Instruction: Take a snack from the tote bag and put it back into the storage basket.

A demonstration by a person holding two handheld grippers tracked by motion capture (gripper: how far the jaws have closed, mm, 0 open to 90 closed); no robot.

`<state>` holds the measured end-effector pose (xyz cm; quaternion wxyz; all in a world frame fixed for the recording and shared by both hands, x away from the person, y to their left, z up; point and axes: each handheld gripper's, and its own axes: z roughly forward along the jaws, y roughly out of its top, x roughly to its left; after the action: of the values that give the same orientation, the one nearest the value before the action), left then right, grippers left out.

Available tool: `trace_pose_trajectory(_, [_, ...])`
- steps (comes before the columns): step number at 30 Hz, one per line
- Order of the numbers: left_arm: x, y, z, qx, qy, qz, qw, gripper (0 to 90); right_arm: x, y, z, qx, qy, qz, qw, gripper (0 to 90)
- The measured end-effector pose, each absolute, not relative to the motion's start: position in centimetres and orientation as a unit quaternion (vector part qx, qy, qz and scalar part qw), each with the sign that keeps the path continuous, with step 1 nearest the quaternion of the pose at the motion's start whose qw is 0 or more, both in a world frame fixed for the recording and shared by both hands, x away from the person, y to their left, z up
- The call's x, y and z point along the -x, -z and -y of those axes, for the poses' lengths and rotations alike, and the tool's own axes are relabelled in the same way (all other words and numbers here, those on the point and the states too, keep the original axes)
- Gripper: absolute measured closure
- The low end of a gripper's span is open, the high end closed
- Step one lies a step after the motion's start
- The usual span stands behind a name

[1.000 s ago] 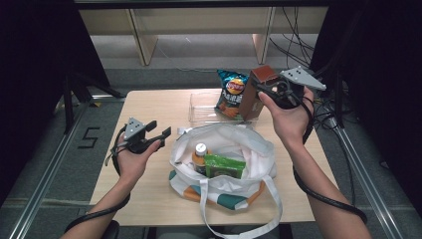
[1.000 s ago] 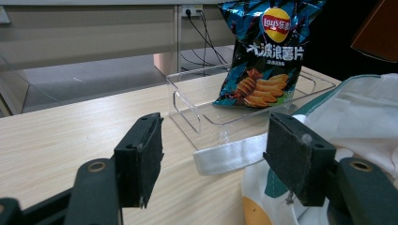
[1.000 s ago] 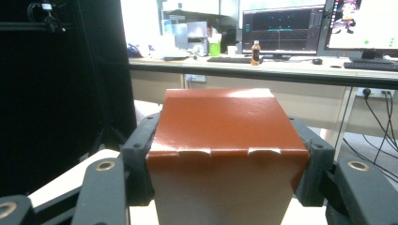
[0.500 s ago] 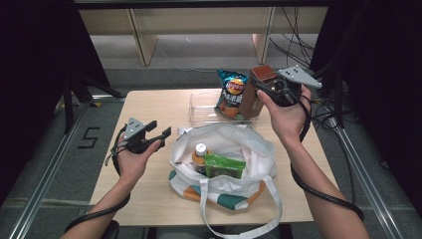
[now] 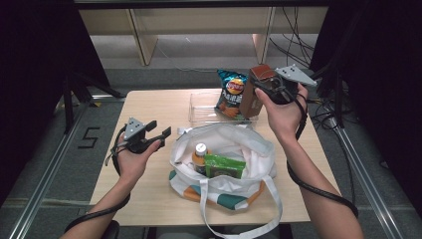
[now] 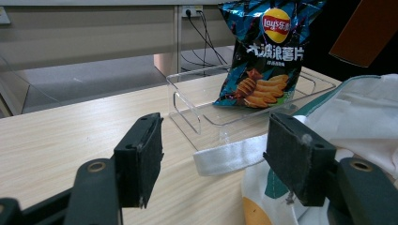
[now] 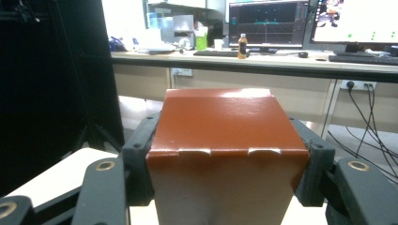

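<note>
White cloth with teal and orange patches makes up the tote bag [image 5: 224, 164] nearest me on the wooden table [image 5: 149, 199], its mouth open over a green packet [image 5: 225, 166] and a bottle [image 5: 199, 152] with a white cap. Just left of the bag my left claw [image 5: 158, 130] hangs above the table, its jaws apart with nothing between them. Farther out sits a clear plastic tray [image 6: 197, 110] with a blue bag of crisps [image 5: 230, 92] standing in it. Beside the crisps, at the tray's right end, my right claw [image 5: 260, 88] is clamped on a brown carton [image 5: 255, 92], a pad pressed to each side of it, holding it upright and above the table.
</note>
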<state>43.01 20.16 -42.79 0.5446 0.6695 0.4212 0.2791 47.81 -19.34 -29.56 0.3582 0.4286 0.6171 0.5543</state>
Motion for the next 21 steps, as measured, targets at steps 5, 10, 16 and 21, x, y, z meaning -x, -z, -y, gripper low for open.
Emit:
trace_pose_trajectory(5, [-43.0,42.7,-20.2,-0.671,-0.280,-0.422,0.542,35.8,-48.3,29.8,19.1,-0.440,-0.550,-0.612,0.360,39.1])
trace_pose_trajectory(10, [-43.0,42.7,-20.2,-0.671,-0.280,-0.422,0.542,35.8,-48.8,30.0,18.9,-0.439,-0.543,-0.616,0.365,39.1])
trace_pose_trajectory(16, [-43.0,42.8,-20.2,-0.670,-0.279,-0.422,0.543,35.8,-49.4,30.5,18.8,-0.442,-0.537,-0.615,0.372,39.1])
trace_pose_trajectory(21, [-43.0,42.8,-20.2,-0.671,-0.279,-0.422,0.542,35.8,-49.9,30.8,18.7,-0.453,-0.532,-0.612,0.372,39.1])
